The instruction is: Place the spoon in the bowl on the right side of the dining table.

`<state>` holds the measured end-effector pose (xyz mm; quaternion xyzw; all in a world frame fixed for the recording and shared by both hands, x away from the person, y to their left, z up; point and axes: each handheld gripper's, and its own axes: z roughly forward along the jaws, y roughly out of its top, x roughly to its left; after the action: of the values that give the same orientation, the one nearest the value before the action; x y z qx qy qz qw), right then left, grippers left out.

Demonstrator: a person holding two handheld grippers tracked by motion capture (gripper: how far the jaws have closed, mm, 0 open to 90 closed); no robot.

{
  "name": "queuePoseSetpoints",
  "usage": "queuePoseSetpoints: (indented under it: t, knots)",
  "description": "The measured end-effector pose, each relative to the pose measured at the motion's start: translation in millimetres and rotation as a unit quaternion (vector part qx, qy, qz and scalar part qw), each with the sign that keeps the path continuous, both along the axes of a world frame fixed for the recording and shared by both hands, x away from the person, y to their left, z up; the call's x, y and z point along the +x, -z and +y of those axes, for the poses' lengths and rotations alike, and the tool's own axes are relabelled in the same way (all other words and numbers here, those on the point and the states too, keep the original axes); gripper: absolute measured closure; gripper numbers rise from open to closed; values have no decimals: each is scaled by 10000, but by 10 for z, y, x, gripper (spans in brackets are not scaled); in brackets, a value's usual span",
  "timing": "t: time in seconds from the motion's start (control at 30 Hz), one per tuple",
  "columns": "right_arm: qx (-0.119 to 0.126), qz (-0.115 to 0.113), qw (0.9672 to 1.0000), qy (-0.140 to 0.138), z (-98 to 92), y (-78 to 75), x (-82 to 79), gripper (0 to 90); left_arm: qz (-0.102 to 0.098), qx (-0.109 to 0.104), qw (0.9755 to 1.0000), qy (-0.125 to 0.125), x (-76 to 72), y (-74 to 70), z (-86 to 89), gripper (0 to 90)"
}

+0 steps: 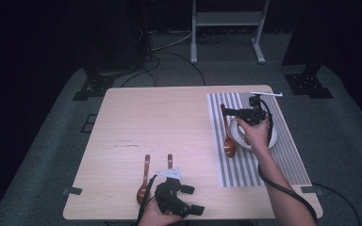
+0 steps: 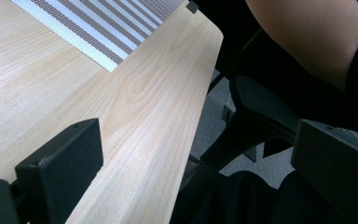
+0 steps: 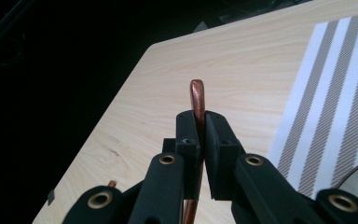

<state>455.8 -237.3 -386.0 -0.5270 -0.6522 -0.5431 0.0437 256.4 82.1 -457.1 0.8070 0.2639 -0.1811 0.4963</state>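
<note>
A brown spoon hangs over the striped placemat, bowl end low and handle pointing to the far side. My right gripper is shut on its handle just left of a white plate. In the right gripper view the jaws pinch the copper-brown handle, whose tip sticks out past them. My left gripper rests near the table's front edge, open and holding nothing, as its own view shows. Two more brown spoons lie just left of it, the second partly hidden by the gripper.
The wooden table has bare surface across its left and middle. A corner of the placemat and the table's front edge lie ahead of the left gripper. A metal stand is on the floor beyond the table.
</note>
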Motion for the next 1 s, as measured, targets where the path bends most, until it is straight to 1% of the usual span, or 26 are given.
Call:
queuePoseSetpoints:
  t: [0.43,0.57,1.0]
  knots:
    - [-21,-8,9995,303,-153,-111,133,844,3,9,10000,42,19,8,0,9]
    - [13,0,9990,453,-227,-151,176,844,-1,-7,10000,24,17,6,6,8]
    - [37,7,9976,696,-356,-209,275,844,6,-33,10000,9,19,4,15,9]
